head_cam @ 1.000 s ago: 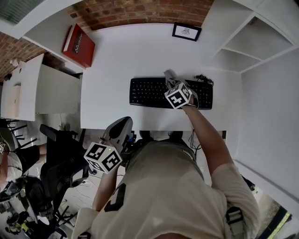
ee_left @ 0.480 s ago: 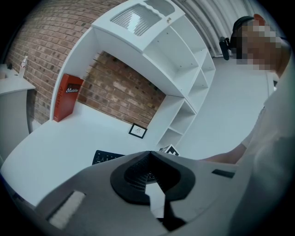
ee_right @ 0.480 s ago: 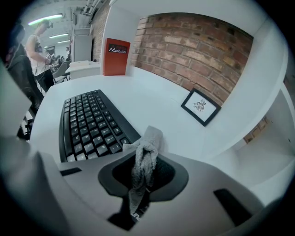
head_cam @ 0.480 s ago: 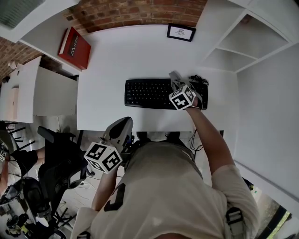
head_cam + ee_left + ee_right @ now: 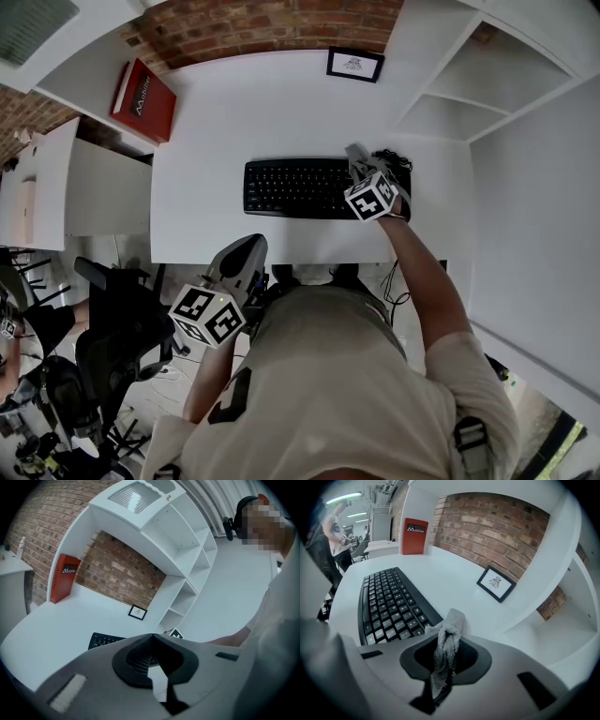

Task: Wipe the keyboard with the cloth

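Crosswise, keyboard spans desk left to right

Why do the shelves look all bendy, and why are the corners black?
Left gripper view: the wide-angle lens curves the white shelves and leaves black corners round its circular image. Right gripper view: same black rim, the keyboard bows, and the cloth looms large near the lens. Head view: the desk edges bulge outward.

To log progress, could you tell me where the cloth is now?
The cloth is clamped in the right claw, at the keyboard's right end, centre-right in the head view.
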